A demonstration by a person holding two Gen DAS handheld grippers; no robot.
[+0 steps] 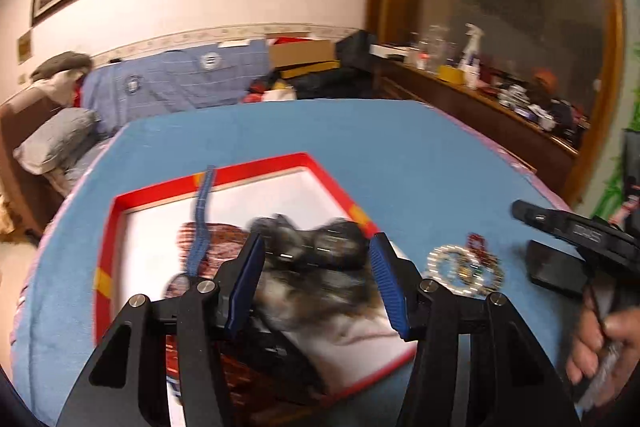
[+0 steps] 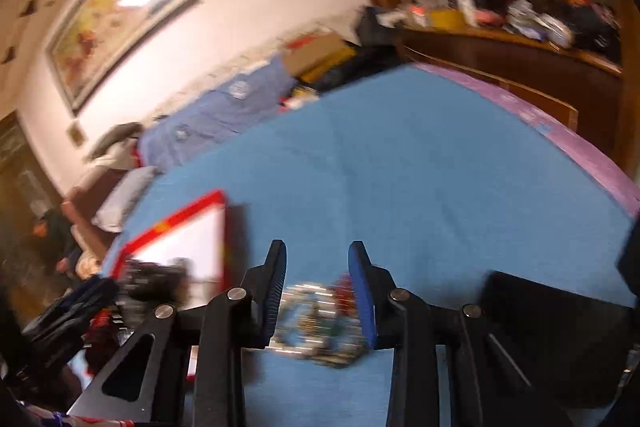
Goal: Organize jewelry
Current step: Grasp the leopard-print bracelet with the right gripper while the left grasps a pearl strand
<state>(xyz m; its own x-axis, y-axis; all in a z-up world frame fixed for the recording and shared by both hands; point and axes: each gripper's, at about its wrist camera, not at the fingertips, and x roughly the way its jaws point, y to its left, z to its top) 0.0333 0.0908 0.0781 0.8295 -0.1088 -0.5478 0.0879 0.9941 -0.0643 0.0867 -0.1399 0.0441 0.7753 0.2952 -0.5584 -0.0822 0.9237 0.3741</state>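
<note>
Left gripper (image 1: 316, 279): spread over the red-rimmed box (image 1: 320, 163) – a blurred dark watch-like piece (image 1: 312, 247) between its fingers, unpinched.
Right gripper (image 2: 318, 293): spread – bracelet pile (image 2: 320, 323) between its fingertips on the blue cloth (image 2: 400, 167).
Risk: closing off-centre could snag one strand and scatter the rest.

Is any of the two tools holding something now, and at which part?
Neither holds anything. The left tool is open above the dark beads in the red box; the right tool is open over the bracelets.
</note>
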